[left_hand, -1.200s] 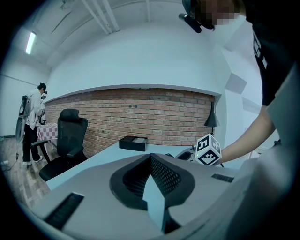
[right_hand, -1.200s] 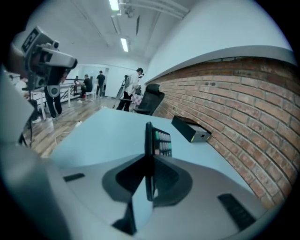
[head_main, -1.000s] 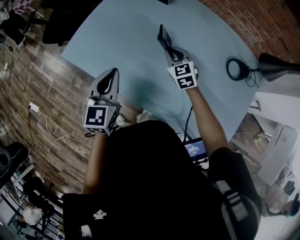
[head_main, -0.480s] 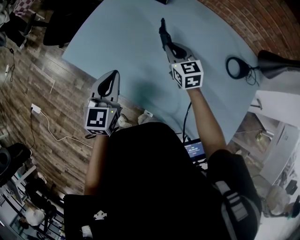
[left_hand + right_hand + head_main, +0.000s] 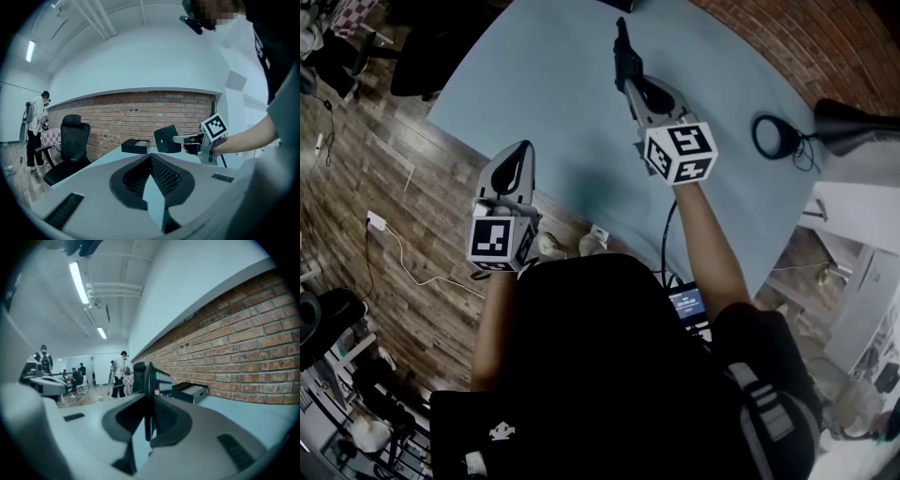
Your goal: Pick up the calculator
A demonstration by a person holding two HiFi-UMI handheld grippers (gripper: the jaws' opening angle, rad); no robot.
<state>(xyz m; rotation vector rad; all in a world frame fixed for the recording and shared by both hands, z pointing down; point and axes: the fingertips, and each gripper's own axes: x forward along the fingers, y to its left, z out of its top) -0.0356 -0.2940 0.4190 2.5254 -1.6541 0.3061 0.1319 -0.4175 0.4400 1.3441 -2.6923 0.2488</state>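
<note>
Black plastic, thin and flat, the calculator (image 5: 624, 56) stood on its edge between the jaws of the right gripper (image 5: 629, 81), and both pads pressed on its two broad faces, the one with the coloured keys and the plain back. I think this hold was chosen because such a slim body gives the pads a wide flat area to press on, and so the jaws were nearly together but closed firmly on it. The pads held only the near end of the calculator, so most of its body stuck out past the fingertips, toward the brick wall (image 5: 243, 343) and the low black box (image 5: 190, 392) beside that wall. It touched the light blue table (image 5: 544, 84) nowhere; in the left gripper view it hung clearly above the table top with its back turned to that camera. To my judgement the pick was therefore practically done, and only a steady hold was left to care about, since a long overhang could let the calculator tip in the pads. The left gripper (image 5: 524, 143) hovered over the near edge of the table, well apart from the calculator, its jaws met at the tips with nothing between them, probably because one gripper was enough for so light a thing
</note>
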